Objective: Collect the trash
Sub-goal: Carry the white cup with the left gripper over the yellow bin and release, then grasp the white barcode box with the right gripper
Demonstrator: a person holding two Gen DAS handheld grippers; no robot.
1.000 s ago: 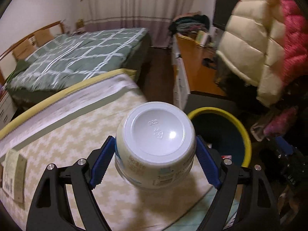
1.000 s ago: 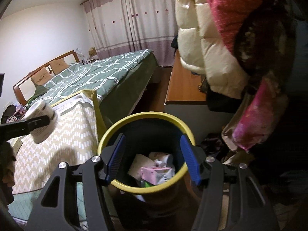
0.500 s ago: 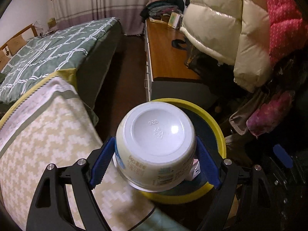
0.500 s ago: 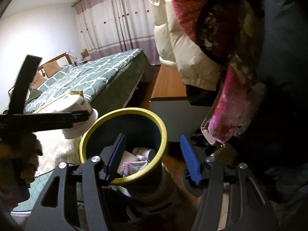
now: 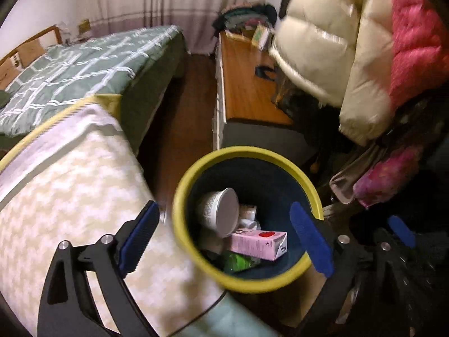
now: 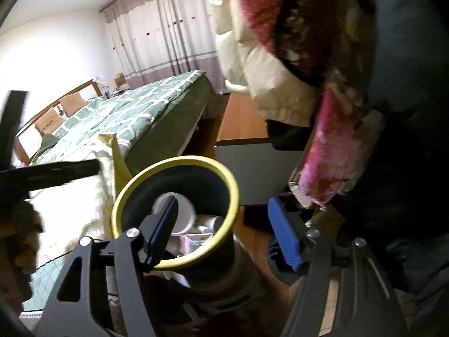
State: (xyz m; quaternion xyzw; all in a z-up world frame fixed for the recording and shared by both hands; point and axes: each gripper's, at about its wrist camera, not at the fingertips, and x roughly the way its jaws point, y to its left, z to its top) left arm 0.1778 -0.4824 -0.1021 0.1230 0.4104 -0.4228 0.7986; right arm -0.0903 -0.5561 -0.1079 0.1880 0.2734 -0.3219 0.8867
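Left gripper (image 5: 224, 236) hung over bin (image 5: 247, 151), jaws just been opening, now wide, nothing between them. White bowl (image 5: 221, 210), clamped there a moment ago, lay on its side inside bin, resting against pink carton (image 5: 258, 244) and green wrapper (image 5: 241, 261). Drop looked complete: 1 more piece of trash collected. Right gripper (image 6: 224, 233) hovered by bin rim, jaws also just been opening a little, half-wide, empty. Quilted bed cover (image 5: 70, 191) beside bin. Likely next: look for more trash.
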